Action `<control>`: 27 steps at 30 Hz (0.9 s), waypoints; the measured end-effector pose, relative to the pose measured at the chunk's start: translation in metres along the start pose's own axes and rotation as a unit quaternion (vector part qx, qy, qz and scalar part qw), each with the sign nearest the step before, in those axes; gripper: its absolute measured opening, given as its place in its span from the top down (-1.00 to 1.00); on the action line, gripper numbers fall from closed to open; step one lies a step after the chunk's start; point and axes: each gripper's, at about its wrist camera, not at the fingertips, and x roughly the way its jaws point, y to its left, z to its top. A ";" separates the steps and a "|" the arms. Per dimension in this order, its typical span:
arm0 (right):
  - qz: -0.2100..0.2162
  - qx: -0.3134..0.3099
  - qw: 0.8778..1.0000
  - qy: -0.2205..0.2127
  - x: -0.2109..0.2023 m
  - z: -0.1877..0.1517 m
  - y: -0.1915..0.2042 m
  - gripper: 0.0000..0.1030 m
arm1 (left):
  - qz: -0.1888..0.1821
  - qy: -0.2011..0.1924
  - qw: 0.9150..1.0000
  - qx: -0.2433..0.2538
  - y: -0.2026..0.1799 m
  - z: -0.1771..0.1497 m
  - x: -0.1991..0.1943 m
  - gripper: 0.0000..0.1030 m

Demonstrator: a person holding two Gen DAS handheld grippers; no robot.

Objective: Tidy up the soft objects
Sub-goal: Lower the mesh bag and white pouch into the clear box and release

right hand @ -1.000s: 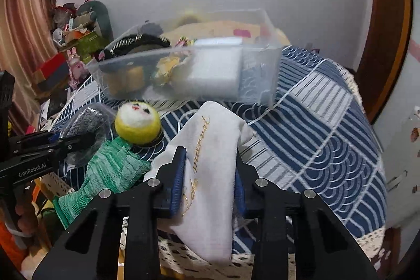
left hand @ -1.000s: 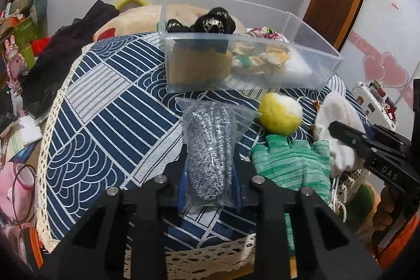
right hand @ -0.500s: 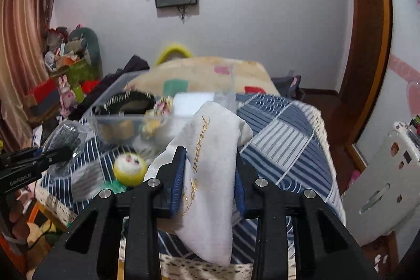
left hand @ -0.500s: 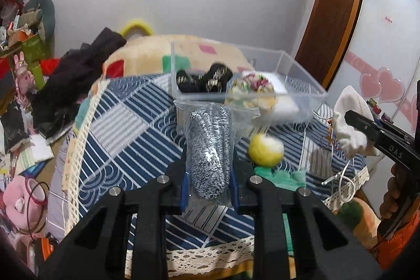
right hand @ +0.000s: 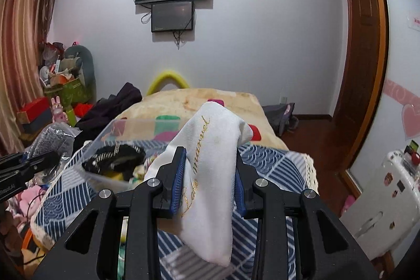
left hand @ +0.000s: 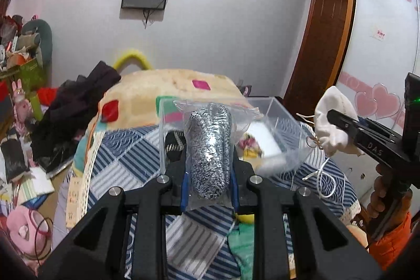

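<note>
Left wrist view: the left tongs are clenched on a clear plastic bag holding a silver steel-wool scrubber, lifted above the blue-and-white patterned cloth. Behind it stands the clear rectangular plastic bin, with a black fabric piece, a white block and a small floral item inside. On the cloth just below the tongs lie a green knitted item and part of a yellow ball. Right wrist view: the right tongs grip a white drawstring pouch with gold lettering, held up in the air just right of the bin. The pouch's cord dangles loose.
</note>
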 end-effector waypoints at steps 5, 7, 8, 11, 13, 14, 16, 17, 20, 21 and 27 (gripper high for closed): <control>0.001 -0.002 1.000 -0.002 0.014 0.008 0.007 0.42 | 0.004 0.006 1.000 -0.002 0.000 0.013 0.026 0.53; 0.002 -0.001 1.000 0.000 0.021 0.011 0.008 0.42 | 0.003 0.012 1.000 -0.005 0.001 0.016 0.037 0.53; 0.003 0.000 1.000 0.000 0.022 0.010 0.008 0.42 | 0.002 0.015 1.000 -0.005 0.001 0.016 0.040 0.53; 0.006 0.002 1.000 0.007 0.032 0.009 0.010 0.42 | -0.004 0.025 1.000 -0.003 -0.001 0.017 0.055 0.53; 0.009 0.001 1.000 0.016 0.039 0.007 0.011 0.42 | -0.005 0.030 1.000 0.002 -0.003 0.017 0.064 0.53; 0.010 0.000 1.000 0.020 0.043 0.006 0.011 0.42 | -0.006 0.032 0.999 0.004 -0.004 0.017 0.069 0.53; 0.014 -0.001 0.999 0.032 0.051 0.004 0.012 0.42 | -0.007 0.040 0.999 0.006 -0.006 0.016 0.079 0.53; 0.015 -0.002 0.999 0.039 0.055 0.001 0.013 0.42 | -0.009 0.046 0.999 0.007 -0.007 0.015 0.086 0.53; 0.018 -0.005 0.998 0.057 0.065 -0.005 0.014 0.42 | -0.009 0.063 0.998 0.008 -0.007 0.012 0.104 0.53; 0.021 -0.004 0.998 0.063 0.067 -0.008 0.014 0.42 | -0.009 0.067 0.998 0.007 -0.007 0.011 0.108 0.53; 0.029 -0.005 0.995 0.092 0.080 -0.013 0.017 0.41 | -0.003 0.080 0.997 0.015 -0.009 0.006 0.124 0.53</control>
